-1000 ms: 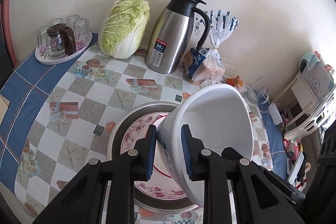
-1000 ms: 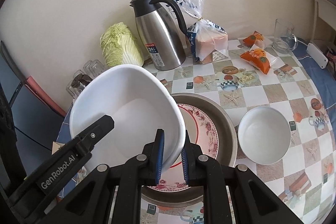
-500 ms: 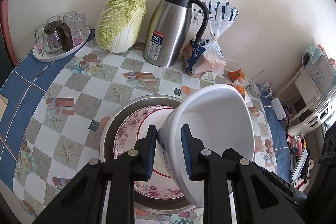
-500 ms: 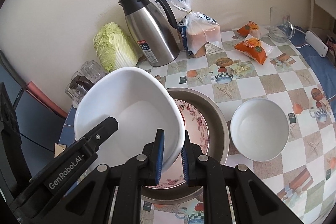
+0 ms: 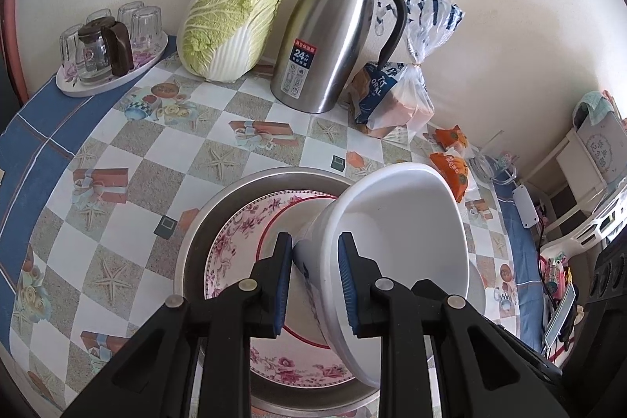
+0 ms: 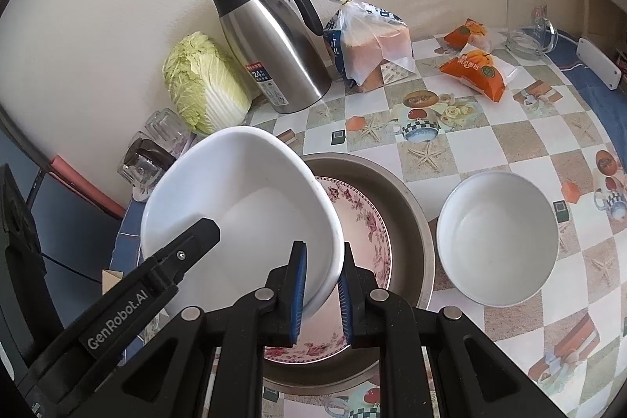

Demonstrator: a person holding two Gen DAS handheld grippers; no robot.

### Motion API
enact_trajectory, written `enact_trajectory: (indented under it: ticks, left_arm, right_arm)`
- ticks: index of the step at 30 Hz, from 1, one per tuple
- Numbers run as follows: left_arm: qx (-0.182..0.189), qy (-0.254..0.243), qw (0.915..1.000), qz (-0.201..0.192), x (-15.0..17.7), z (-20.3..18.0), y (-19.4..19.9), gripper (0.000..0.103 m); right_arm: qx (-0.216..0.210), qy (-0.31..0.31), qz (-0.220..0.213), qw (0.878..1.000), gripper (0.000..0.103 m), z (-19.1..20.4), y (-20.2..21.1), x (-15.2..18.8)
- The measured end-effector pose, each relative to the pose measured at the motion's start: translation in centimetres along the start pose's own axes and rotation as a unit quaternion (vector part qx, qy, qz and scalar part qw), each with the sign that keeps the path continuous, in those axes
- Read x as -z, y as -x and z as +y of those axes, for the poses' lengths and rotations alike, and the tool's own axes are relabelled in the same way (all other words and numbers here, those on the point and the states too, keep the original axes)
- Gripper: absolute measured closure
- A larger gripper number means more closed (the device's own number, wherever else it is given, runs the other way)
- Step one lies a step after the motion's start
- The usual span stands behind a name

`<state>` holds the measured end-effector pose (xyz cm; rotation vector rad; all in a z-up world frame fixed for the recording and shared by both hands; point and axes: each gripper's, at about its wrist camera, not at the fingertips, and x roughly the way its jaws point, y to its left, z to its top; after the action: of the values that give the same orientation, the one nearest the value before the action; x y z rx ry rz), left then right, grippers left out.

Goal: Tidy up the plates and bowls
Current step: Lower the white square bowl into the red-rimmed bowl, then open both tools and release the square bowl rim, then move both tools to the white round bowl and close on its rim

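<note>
Both grippers hold one large white bowl (image 5: 407,245) by opposite sides of its rim. The left gripper (image 5: 315,285) is nearly closed, its blue pads pinching the bowl wall between them. The right gripper (image 6: 321,294) is likewise nearly closed, with the rim clamped between its pads. The bowl is tilted and hangs above the floral plate (image 5: 243,234), which lies inside the metal basin (image 5: 219,198) on the patterned tablecloth (image 5: 117,151).

Compared with the views one second earlier, both hands have come down. The basin and plate now fill more of each view, and the thermos (image 5: 333,38) and cabbage (image 5: 231,22) sit higher in the left wrist view. The grip on either side has not changed. The bowl's underside appears close to the plate, though contact cannot be confirmed.

This indicates that the stacking step is well advanced: the bowl is being lowered onto the plate and needs levelling before release. A smaller white bowl (image 6: 497,237) stands just beside the basin on its right and is not yet stacked.
</note>
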<state>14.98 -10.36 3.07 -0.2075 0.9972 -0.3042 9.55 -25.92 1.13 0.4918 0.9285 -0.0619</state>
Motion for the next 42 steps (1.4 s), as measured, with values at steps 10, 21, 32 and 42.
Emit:
enact_trajectory:
  ticks: [10, 21, 32, 42]
  left_arm:
    - [-0.011, 0.021, 0.9997, 0.004, -0.2, 1.2, -0.7, 0.078]
    - [0.069, -0.029, 0.9971, 0.013, 0.7, -4.9, 2.6, 0.054]
    - [0.086, -0.069, 0.9874, 0.114, 5.6, -13.4, -3.2, 0.054]
    - [0.055, -0.061, 0.988, 0.131, 7.0, -14.7, -5.9, 0.054]
  right_arm:
    - [-0.011, 0.0, 0.01, 1.0, 0.081, 0.0, -1.8, -0.1]
    - [0.077, -0.035, -0.048, 0.995, 0.069, -6.1, 4.1, -2.0]
    - [0.126, -0.116, 0.044, 0.984, 0.06, -17.9, 1.5, -0.5]
    - [0.098, -0.121, 0.047, 0.987, 0.098, -19.0, -0.1, 0.1]
